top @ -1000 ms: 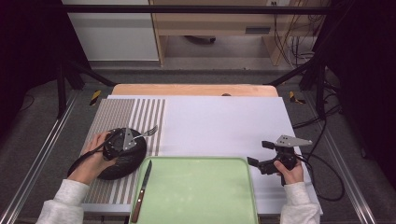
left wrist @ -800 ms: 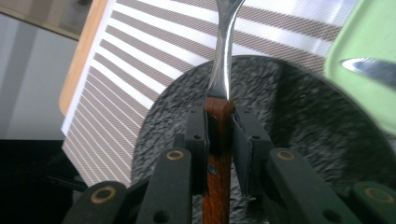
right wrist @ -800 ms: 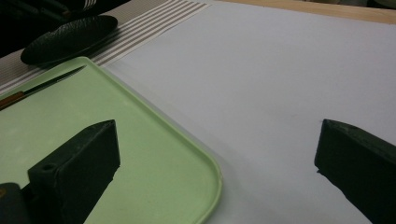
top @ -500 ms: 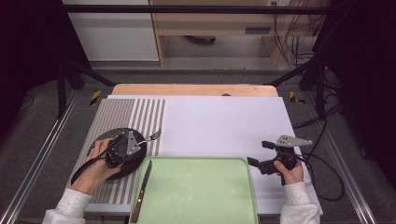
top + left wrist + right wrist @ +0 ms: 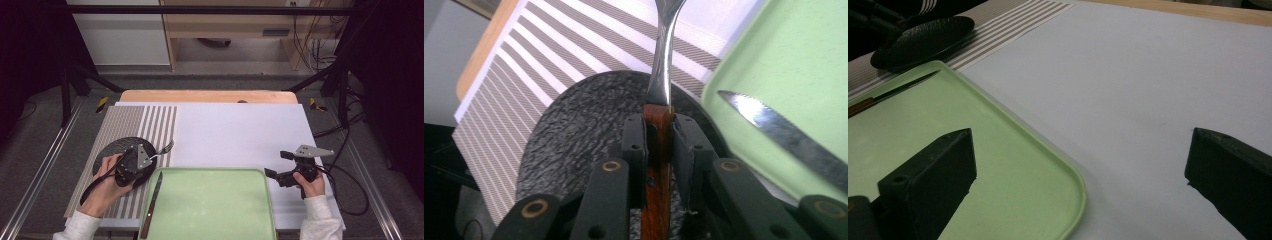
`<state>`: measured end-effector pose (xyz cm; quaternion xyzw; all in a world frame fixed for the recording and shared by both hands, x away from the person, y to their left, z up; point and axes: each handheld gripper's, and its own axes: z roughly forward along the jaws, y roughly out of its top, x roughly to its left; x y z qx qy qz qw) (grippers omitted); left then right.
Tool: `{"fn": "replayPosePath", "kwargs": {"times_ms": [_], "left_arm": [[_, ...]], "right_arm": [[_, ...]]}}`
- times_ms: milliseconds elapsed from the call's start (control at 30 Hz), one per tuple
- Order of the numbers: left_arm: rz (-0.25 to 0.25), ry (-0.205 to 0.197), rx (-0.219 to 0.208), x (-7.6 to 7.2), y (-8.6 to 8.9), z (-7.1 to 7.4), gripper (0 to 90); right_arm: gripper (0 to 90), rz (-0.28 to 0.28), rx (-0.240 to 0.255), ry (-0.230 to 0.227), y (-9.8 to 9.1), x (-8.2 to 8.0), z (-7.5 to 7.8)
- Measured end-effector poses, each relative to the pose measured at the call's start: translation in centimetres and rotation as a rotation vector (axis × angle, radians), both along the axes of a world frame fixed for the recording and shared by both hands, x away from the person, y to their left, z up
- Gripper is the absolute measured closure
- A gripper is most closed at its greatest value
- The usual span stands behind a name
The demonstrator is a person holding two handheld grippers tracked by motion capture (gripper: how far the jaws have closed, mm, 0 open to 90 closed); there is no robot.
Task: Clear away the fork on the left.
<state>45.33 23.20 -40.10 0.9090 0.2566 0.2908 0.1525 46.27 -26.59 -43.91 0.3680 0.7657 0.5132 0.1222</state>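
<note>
Fork [image 5: 663, 60] sits clamped by its wooden handle in your left hand-held gripper [image 5: 659, 135] above the black plate [image 5: 574, 145], tines forward for placing; right hand-held gripper [image 5: 1078, 175] idles wide open.

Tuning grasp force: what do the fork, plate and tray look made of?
Fork: shiny metal neck, glossy reddish-brown handle, likely wood, clamped in the left hand-held gripper.
Plate: black, rough rippled matte face; probably stoneware or slate, can't tell.
Tray: pale green, smooth satin, rounded rim; probably plastic.

left hand-held gripper [image 5: 150, 159] jaws clamped narrow; right hand-held gripper [image 5: 272, 175] jaws spread wide, level.
</note>
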Motion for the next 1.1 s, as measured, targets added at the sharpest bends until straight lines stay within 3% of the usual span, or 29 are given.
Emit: {"fn": "replayPosePath", "kwargs": {"times_ms": [267, 567, 1100], "left_arm": [[0.02, 0.01, -0.049, -1.3, -0.3, 0.6, 76.6], [0.017, 0.024, -0.075, -2.4, -0.9, 1.1, 76.6], [-0.004, 0.067, -0.088, -4.3, -3.4, 1.3, 76.7]], "right_arm": [[0.6, 0.0, 0.0, 0.001, 0.0, 0.0, 0.0], [0.6, 0.001, 0.002, -0.001, 0.0, 0.0, 0.0], [0.6, 0.0, 0.002, -0.001, 0.0, 0.0, 0.0]]}}
